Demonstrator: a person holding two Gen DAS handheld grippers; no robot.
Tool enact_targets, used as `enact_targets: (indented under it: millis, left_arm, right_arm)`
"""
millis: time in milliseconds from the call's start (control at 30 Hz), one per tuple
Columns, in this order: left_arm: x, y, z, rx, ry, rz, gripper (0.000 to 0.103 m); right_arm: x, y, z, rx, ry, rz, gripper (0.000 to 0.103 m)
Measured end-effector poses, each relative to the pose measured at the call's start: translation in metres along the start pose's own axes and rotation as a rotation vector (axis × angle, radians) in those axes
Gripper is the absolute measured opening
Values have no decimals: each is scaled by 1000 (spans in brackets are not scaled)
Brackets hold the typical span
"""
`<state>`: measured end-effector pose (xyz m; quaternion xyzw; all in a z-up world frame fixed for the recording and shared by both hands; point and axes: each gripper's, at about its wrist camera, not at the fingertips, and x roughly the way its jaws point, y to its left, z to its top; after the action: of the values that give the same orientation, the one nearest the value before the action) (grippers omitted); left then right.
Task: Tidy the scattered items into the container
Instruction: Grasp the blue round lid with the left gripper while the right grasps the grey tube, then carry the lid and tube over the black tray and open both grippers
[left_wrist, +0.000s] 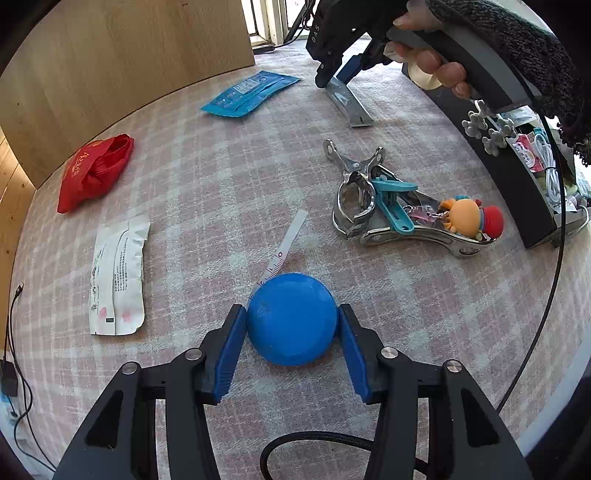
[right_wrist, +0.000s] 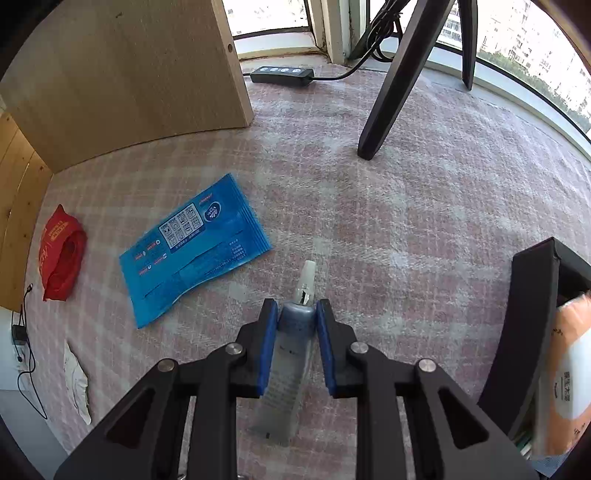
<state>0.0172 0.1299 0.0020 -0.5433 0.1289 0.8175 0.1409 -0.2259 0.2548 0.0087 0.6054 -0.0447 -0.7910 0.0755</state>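
The pink checked carpet (left_wrist: 229, 177) carries everything, with a wooden panel (left_wrist: 122, 74) along its far left edge and the dark container (left_wrist: 509, 173) standing at its right edge, already holding cables and small packets.

Largest of the loose things is the blue wipes packet (right_wrist: 195, 251), lying flat toward the far left of the carpet. Nearer the left edge sit the red bag (left_wrist: 94, 173) and, in front of it, a white printed sachet (left_wrist: 118, 277). Right of centre, close to the container, a heap of metal clips (left_wrist: 369, 206) lies tangled with a teal peg and a small orange toy keychain (left_wrist: 469, 218).

The right gripper (right_wrist: 295, 314) pinches a grey tube (right_wrist: 291, 332), its blue pads pressed on the body just behind the white nozzle. The tube hangs above the carpet, beside the container's near wall.

The left gripper (left_wrist: 291, 319) points down over a blue tape measure (left_wrist: 291, 317) near the centre of the carpet, its white tape trailing out behind. The pads touch the round case on both sides, so I judge it gripped, though only lightly.

The step in hand looks like a double pick-up: both items are caught, neither is yet in the container. Next, each hand needs to lift clear and carry its item rightward over the container's rim before letting go, watching that the loose tape does not snag the clips.
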Motion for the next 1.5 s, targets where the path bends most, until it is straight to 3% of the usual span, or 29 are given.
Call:
enact_targets:
  millis: [133,367,700,1000,1267,1500]
  left_arm:
    - [-3,13,-1,-61,-2,-55,47]
    - [-23,31,5,-109,-46,-54,47]
    - [-52,17,25,-70,-130,-69,47]
    - [-79,-33,64,35,-222,-156,47]
    - [-90,-113,101,199,-277,-265,47]
    - [-97,-188,138,342,-306,-333,47]
  right_arm:
    - [-15,-13,-8,7,-18,30,20]
    - [-53,-25,-24,5,-69,109,20]
    - [-133,-52,-52,40,-212,201,19]
    - [-218,-115,-101,102,-342,192,19]
    - [-279,-212,-154,271,-437,82,19]
    - [-295,-279,-178,409,-468,-27,19]
